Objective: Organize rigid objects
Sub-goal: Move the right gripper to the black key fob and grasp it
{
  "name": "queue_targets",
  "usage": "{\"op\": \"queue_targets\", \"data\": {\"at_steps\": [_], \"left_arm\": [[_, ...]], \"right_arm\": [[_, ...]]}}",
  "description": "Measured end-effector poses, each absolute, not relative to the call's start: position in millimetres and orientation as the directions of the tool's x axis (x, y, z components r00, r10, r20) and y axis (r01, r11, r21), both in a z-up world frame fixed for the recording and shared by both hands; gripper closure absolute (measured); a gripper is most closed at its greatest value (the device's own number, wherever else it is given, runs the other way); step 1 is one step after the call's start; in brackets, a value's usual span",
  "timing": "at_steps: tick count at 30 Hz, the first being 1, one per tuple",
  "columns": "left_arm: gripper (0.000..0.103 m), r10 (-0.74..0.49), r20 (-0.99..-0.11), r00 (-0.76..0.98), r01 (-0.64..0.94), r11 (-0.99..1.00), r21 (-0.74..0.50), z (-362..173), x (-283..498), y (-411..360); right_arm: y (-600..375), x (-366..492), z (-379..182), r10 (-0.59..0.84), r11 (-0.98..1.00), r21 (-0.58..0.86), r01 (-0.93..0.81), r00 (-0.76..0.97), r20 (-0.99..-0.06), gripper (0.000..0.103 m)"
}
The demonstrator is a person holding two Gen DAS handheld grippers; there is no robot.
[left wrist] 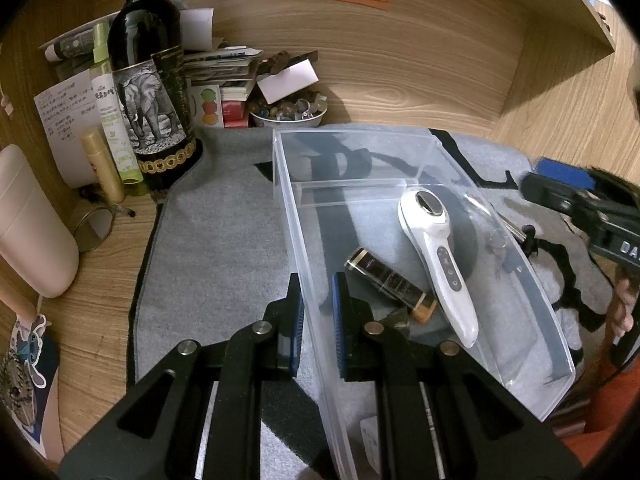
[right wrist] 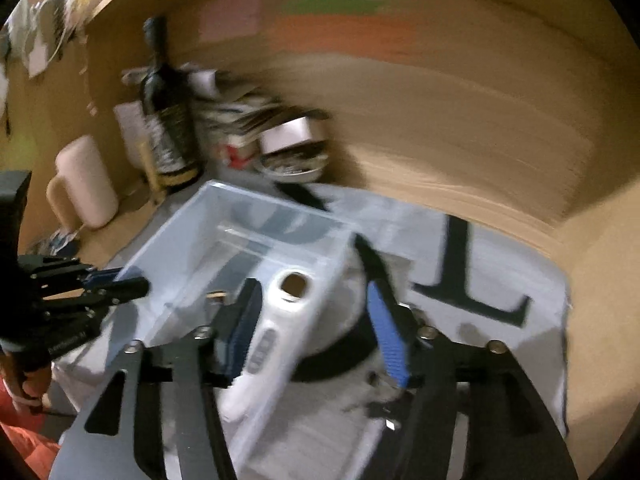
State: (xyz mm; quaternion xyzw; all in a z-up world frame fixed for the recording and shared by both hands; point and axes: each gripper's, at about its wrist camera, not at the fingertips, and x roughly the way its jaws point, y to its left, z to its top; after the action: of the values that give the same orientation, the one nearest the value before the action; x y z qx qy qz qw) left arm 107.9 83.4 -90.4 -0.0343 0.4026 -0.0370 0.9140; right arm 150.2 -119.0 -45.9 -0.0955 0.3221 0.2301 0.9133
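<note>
The left gripper straddles the near-left wall of the clear plastic bin, one finger outside, one inside; a small gap shows each side of the wall, so I can't tell whether it actually pinches the plastic or only brackets it. The bin sits on a grey towel spread over the bench. Inside lie a white handheld device and, just left of it and touching its handle, a dark tube with gold ends.

The right gripper stands wide open over the bin's right side; its picture is smeared, so I'd guess it is mid-move. Its left finger is beside the white device while the right finger hangs outside the bin wall. A small bunch of keys lies on the towel just right of the bin.

If the bin is being steadied, the left hand should hold the wall firmly without tilting it. The right hand would do well to slow down first, since thin plastic flexes and slides easily on cloth.
</note>
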Motion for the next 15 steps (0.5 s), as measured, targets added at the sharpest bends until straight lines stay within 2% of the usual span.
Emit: {"op": "queue_targets", "data": {"at_steps": [4, 8, 15], "left_arm": [[0.091, -0.094, -0.734, 0.673, 0.041, 0.995, -0.09, -90.4, 107.7, 83.8], [0.091, -0.093, -0.733, 0.674, 0.039, 0.995, -0.09, -90.9, 107.3, 83.7], [0.091, -0.091, -0.733, 0.674, 0.037, 0.995, -0.09, -91.4, 106.7, 83.2]], "right_arm": [[-155.6, 143.4, -53.6, 0.282, 0.925, -0.017, -0.38, 0.713, -0.642, 0.037], [-188.8, 135.7, -72.8, 0.189, 0.962, -0.015, -0.274, 0.703, -0.685, 0.036], [-226.5, 146.9, -114.2, 0.151, 0.987, 0.078, -0.144, 0.625, -0.766, 0.036]]}}
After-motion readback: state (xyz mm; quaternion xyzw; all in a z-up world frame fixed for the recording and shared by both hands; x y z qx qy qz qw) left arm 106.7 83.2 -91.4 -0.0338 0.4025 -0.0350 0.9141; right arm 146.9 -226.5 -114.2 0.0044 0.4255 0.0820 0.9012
